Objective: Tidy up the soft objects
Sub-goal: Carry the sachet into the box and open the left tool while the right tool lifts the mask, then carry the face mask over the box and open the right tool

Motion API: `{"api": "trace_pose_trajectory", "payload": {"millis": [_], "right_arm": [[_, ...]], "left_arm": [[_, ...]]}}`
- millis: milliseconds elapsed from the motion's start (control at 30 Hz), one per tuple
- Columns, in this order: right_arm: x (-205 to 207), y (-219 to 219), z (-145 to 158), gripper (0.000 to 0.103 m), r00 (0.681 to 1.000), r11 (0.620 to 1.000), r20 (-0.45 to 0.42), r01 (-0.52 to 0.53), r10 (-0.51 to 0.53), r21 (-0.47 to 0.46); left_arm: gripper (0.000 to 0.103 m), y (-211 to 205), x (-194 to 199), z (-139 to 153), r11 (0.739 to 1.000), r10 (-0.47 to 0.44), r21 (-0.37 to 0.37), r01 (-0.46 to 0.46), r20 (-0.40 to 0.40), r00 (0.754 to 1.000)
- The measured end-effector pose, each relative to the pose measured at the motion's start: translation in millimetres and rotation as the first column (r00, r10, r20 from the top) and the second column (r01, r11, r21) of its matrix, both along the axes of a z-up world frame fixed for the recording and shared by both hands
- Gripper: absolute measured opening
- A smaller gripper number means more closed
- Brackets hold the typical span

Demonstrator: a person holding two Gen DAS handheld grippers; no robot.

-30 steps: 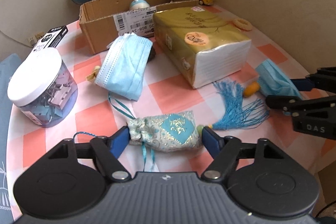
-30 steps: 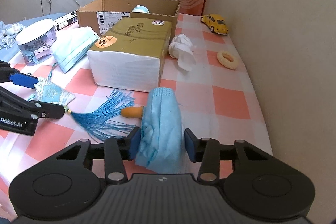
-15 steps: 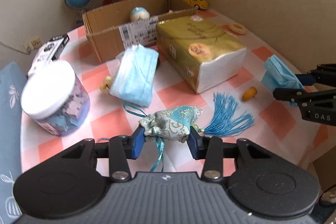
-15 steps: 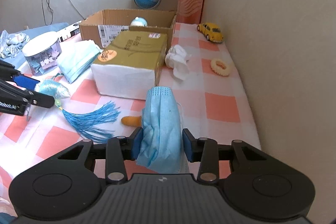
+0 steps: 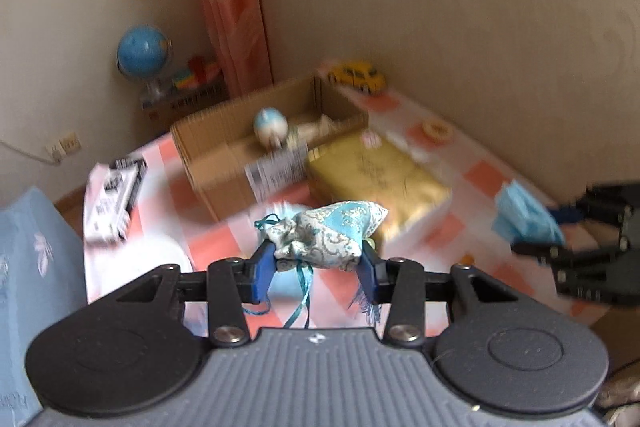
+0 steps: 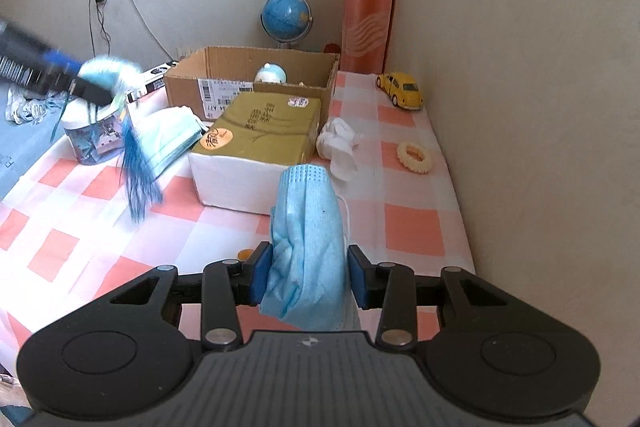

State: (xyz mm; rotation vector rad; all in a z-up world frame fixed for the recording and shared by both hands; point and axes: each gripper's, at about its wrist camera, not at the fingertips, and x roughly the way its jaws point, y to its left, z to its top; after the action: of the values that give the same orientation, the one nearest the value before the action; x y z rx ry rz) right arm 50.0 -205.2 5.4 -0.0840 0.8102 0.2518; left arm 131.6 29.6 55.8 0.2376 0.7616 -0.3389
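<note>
My left gripper (image 5: pixel 318 261) is shut on a blue and silver brocade sachet (image 5: pixel 326 237) and holds it high above the table; its blue tassel (image 6: pixel 138 173) hangs free in the right wrist view. My right gripper (image 6: pixel 307 273) is shut on a folded blue face mask (image 6: pixel 306 247), lifted off the table; the mask also shows in the left wrist view (image 5: pixel 526 217). An open cardboard box (image 6: pixel 256 83) stands at the back with a small blue-white ball (image 6: pixel 271 73) inside. A second stack of blue masks (image 6: pixel 168 137) lies left of the tissue pack.
A gold tissue pack (image 6: pixel 260 143) lies mid-table on the checked cloth (image 6: pixel 412 231). A white crumpled tissue (image 6: pixel 338 147), cream hair ring (image 6: pixel 415 157) and yellow toy car (image 6: pixel 400 95) lie by the right wall. A clip jar (image 6: pixel 94 139) stands left. A globe (image 6: pixel 286 15) stands behind the box.
My left gripper has risen steeply with the sachet, and the tassel has left the table. My right gripper has lifted the mask higher.
</note>
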Motion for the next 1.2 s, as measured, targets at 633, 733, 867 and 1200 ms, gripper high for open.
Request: {"api": "trace_pose_trajectory", "payload": {"millis": [633,733,867,1200], "right_arm": [[0.4,-6.7,10.6,0.045,1.0,1.0,0.017,-0.004,0.004,-0.01],[6.1,-7.0,9.4,0.045,1.0,1.0,0.008,0.0,0.0,-0.017],[13.4,-6.2,6.3,0.045,1.0,0.999,-0.01,0.008,-0.009,-0.04],[35.0,-5.3,7.9,0.045,0.998,0.999,-0.056,0.019,-0.021,-0.042]], "left_arm": [[0.042,2.2,149.1,30.6,1.0,0.006,0.012,-0.006,0.062,0.998],[0.043,5.9,169.1,18.8,1.0,0.023,0.016,-0.024,0.052,0.998],[0.078,11.5,187.5,-6.0,1.0,0.028,0.011,-0.028,0.017,0.999],[0.088,27.8,175.7,-32.2,1.0,0.009,0.022,-0.009,-0.001,1.0]]}}
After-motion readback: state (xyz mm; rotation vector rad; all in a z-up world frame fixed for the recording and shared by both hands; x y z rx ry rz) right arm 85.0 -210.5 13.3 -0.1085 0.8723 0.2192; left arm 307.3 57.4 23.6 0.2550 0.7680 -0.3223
